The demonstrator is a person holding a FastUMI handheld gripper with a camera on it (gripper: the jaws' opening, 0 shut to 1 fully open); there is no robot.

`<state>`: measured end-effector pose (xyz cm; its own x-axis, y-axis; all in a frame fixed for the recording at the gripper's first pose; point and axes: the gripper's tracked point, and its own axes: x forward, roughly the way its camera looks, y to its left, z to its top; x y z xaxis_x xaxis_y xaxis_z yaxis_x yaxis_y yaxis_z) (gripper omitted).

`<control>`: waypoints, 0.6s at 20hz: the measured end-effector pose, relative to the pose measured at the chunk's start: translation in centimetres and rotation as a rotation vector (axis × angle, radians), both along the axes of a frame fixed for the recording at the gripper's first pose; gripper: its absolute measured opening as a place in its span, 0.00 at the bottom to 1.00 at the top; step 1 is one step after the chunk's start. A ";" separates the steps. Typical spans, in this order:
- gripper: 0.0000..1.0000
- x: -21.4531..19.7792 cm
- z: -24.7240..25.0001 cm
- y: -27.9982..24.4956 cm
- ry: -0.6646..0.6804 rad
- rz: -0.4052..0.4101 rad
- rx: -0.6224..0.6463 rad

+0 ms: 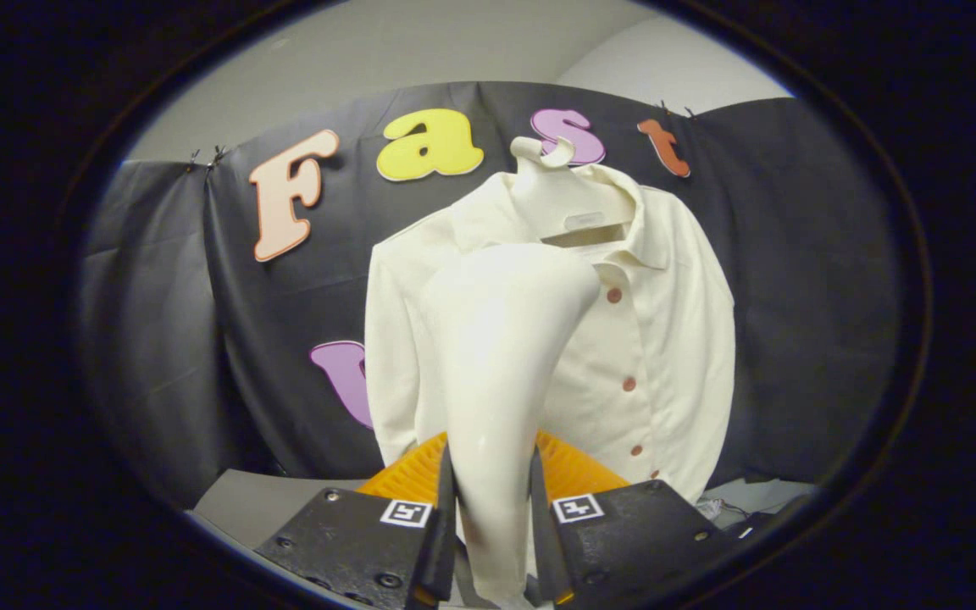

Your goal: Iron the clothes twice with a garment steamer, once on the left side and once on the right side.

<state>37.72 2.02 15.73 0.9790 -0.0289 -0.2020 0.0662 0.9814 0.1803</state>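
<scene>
Upright, cream garment steamer (501, 373) pinched by handle between both fingers of gripper (492, 517), head raised against left front of cream button-up shirt (649, 339). Shirt hangs on white hanger (551, 182) before black cloth wall (200, 339). Orange ribbed object (577, 470) just beyond fingers.

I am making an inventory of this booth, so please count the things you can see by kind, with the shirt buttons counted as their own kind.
Garment steamer, held between both fingers of the gripper: 1
Cream shirt: 1
Hanger: 1
Reddish shirt buttons: 4
Orange ribbed object beyond the fingers: 1
Total: 8
</scene>
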 end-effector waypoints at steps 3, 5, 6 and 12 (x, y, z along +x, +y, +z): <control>0.38 0.8 -1.1 -0.1 0.007 0.000 0.015; 0.38 1.0 -1.9 0.4 0.021 0.028 0.035; 0.38 1.1 -2.1 0.4 0.017 0.026 0.044; 0.38 0.6 -4.9 1.0 0.058 0.064 0.080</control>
<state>38.36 3.05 10.80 0.9650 0.0515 -0.2572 0.0167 0.9665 0.2562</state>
